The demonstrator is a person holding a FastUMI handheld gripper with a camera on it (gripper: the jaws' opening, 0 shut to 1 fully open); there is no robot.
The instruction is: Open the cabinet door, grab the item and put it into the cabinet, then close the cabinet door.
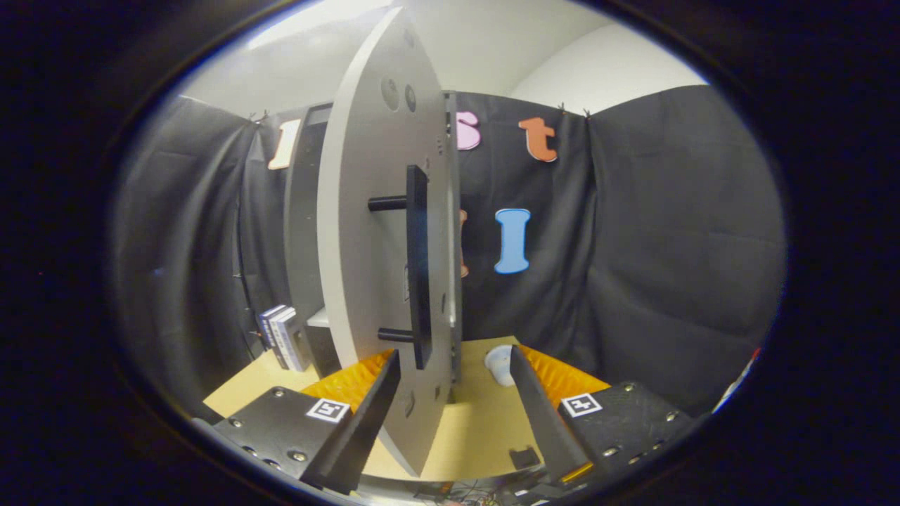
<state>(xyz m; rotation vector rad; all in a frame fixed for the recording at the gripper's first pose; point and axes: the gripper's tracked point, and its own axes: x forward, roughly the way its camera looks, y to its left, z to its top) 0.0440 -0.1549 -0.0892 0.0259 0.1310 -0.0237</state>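
With its two fingers spread wide apart, the tool (455, 383) is gripping nothing at all, and the cabinet door (365, 267) stands swung open, edge-on, right between those fingers! That door's lower edge reaches down toward six o'clock, past the fingertips. On its face sits a dark bar handle (418, 267), running upright from twelve to six, mounted on two short pegs that stick out toward nine o'clock. The left finger's tip sits just below the handle's lower end, close by; whether they touch, I cannot tell. Over at two o'clock from the handle's foot, the item, a small white cup (500, 364), rests on the counter (478, 422), just beside the right finger's tip. At nine o'clock from the door, the dark cabinet (304, 232) stands with a shelf showing inside. At the cabinet's foot, toward seven o'clock, a few books (283, 337) stand upright on the counter.
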